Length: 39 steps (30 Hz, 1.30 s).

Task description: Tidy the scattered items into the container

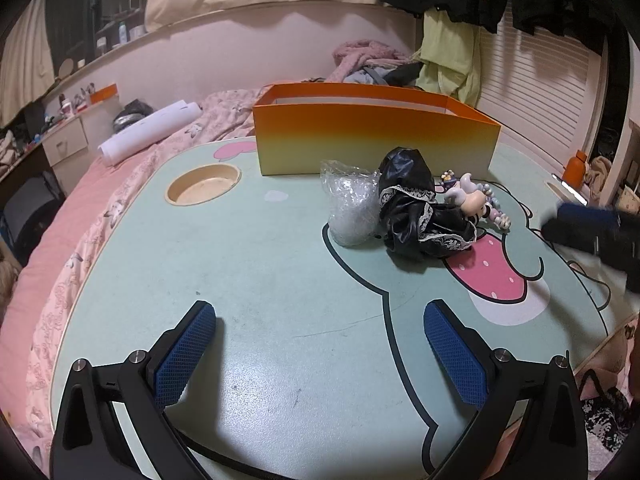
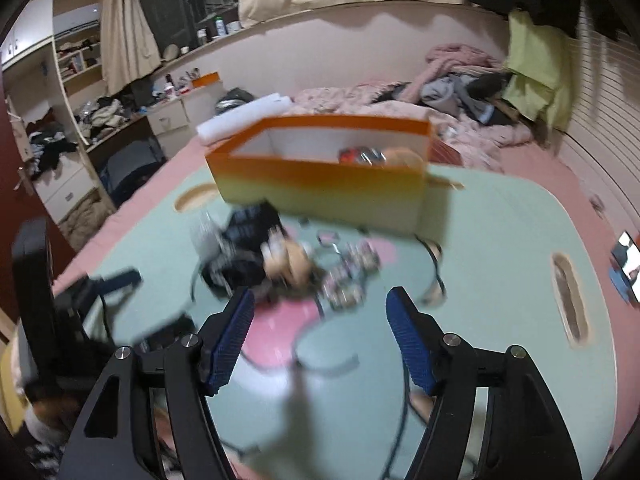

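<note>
An orange-to-yellow open box point(image 1: 376, 140) stands at the far side of the mint-green lap table point(image 1: 240, 260). In front of it lie a clear crumpled plastic bag point(image 1: 352, 208), a black lace-trimmed doll dress point(image 1: 416, 212), a pale doll head point(image 1: 472, 200) and a bead string point(image 1: 498, 214). My left gripper point(image 1: 320, 312) hangs open over bare table, short of the pile. In the blurred right wrist view my right gripper point(image 2: 320, 296) is open with nothing between its fingers, just short of the doll point(image 2: 280, 260) and small trinkets point(image 2: 348, 276). The box point(image 2: 320, 184) holds a few items point(image 2: 364, 156).
The table sits on a pink bed. A round cup recess point(image 1: 204, 184) is at the table's far left, with a white paper roll point(image 1: 152, 132) behind it. A phone point(image 2: 626, 264) lies at the right edge beside a slot. A thin black cable point(image 2: 436, 268) loops over the table.
</note>
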Tool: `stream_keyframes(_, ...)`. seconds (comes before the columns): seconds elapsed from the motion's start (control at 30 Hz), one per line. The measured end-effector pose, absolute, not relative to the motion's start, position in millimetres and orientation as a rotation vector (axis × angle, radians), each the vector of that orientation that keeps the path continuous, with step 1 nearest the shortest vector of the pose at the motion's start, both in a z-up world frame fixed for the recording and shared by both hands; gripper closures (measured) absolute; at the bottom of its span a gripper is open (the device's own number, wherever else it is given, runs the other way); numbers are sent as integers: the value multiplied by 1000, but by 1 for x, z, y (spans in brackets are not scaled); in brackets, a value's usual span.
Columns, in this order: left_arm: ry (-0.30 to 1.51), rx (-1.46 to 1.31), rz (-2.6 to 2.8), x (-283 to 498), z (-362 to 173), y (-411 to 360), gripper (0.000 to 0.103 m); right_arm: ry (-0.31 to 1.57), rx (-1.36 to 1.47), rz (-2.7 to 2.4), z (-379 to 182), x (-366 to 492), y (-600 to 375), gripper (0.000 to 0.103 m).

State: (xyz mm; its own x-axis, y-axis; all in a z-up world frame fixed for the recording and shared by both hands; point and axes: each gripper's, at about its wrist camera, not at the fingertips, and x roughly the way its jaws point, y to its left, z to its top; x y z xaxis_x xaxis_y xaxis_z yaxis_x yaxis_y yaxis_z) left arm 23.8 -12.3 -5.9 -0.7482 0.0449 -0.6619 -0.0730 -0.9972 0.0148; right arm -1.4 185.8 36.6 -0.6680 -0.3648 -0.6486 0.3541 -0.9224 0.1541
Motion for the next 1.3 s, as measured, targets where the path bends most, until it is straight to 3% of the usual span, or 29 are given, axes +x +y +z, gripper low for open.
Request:
stream_keyframes(0.2,63,-1088,2879,24,-6,-13,0,116,1105,-2562,9,1,177,33)
stream_keyframes(0.27,60,-1089,2878,23,-6,-13,0,169,1098,-2611,7,1,178,21)
stream_keyframes(0.43,63,-1088,2880,25,-6,-11,0,134,1074,-2630,2,-1,187,14)
stream_keyframes(0.53,65,-1091,2880,24,-6,-11,0,139,1075,-2616,-1,-1,186,0)
stream_keyframes(0.73,84,-1145,2798,22,1,-10,0,143,1072,-2610,-1,0,185,0)
stream_keyframes(0.93,149,-946,2793,6,89,0,0,141,1066,-2610,-1,2,185,0)
stream_keyframes(1.07,128,-1046,2641,-56,132,31,0,139,1064,-2611,-1,2,185,0)
stream_keyframes(1.23,-82,-1400,2385,-153,106,64,16,136,1060,-2611,0,2,184,0)
stream_keyframes(1.3,-124,-1515,2350,-179,85,73,17,133,1056,-2610,0,3,185,0)
